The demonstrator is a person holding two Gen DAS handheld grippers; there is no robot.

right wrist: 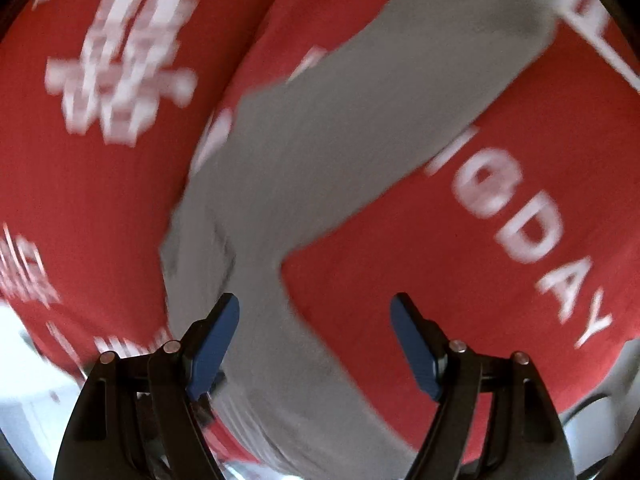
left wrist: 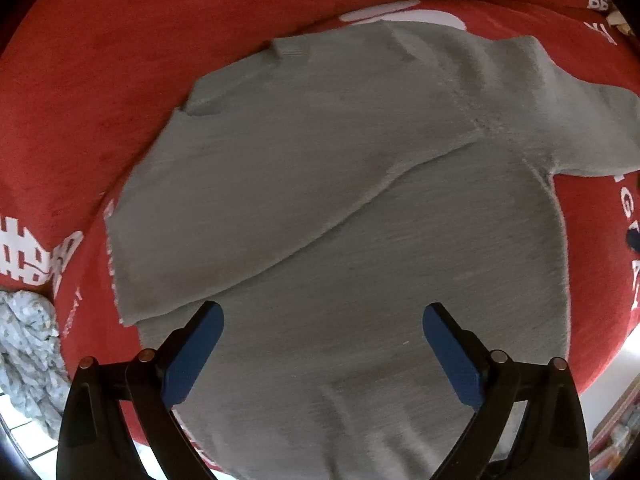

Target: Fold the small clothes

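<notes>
Flat on the red printed cloth [left wrist: 120, 40]: grey knit sweater [left wrist: 360, 200], long axis running away from the left gripper [left wrist: 323, 354], one sleeve folded across the body, the other out sideways. Spread wide above the sweater, empty: left gripper, likewise right gripper [right wrist: 315, 344]. Beside the cloth's edge, crumpled pale blue fabric [left wrist: 28, 352].

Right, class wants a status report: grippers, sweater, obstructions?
Left gripper open, empty, over grey sweater. Right gripper open, empty. One sleeve folded across, other sleeve out flat. Nothing in the way.

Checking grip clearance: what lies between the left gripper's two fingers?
Only grey sweater fabric shows between the open left gripper fingers, in the left wrist view.
</notes>
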